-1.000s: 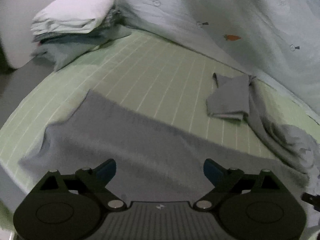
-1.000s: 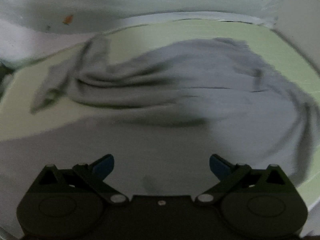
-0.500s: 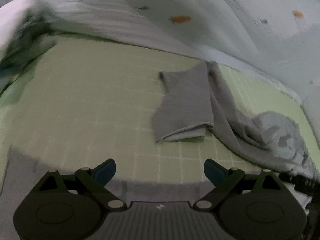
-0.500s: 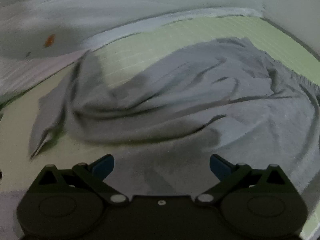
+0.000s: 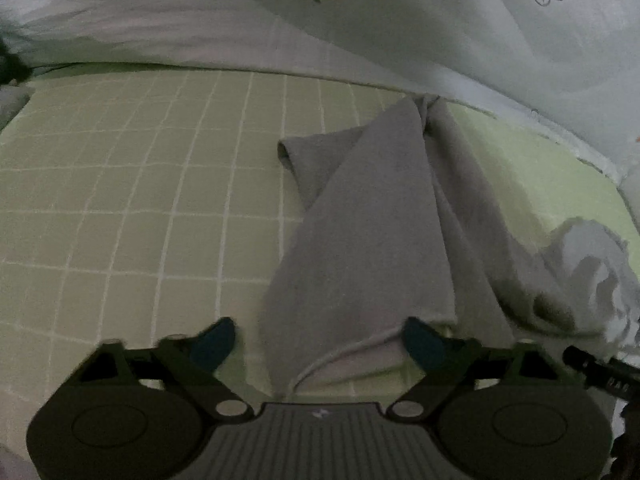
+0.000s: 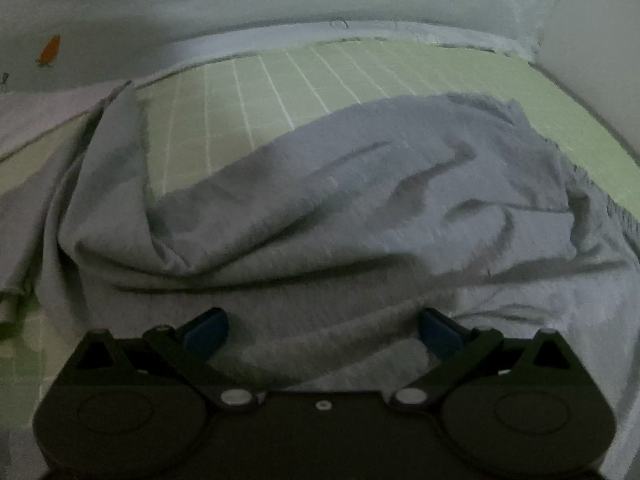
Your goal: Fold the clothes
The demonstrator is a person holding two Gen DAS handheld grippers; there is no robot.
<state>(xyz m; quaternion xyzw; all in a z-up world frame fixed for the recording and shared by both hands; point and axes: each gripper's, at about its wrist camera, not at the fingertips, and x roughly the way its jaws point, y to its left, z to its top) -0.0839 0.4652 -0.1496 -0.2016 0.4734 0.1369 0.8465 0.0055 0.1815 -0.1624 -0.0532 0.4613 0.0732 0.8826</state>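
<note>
Left wrist only: folded sleeve (image 5: pixel 372 216)

In the left wrist view the grey garment (image 5: pixel 372 216) runs under the left gripper (image 5: pixel 316 344), so its near hem is hidden there, and its crumpled far part is cut off by the right edge. A dark object (image 5: pixel 600 368) at the lower right is cropped and too dim to identify. In the right wrist view the garment (image 6: pixel 360 208) passes beneath the right gripper (image 6: pixel 324 332) and off the right edge, covering much of the bed (image 6: pixel 320 76).
</note>
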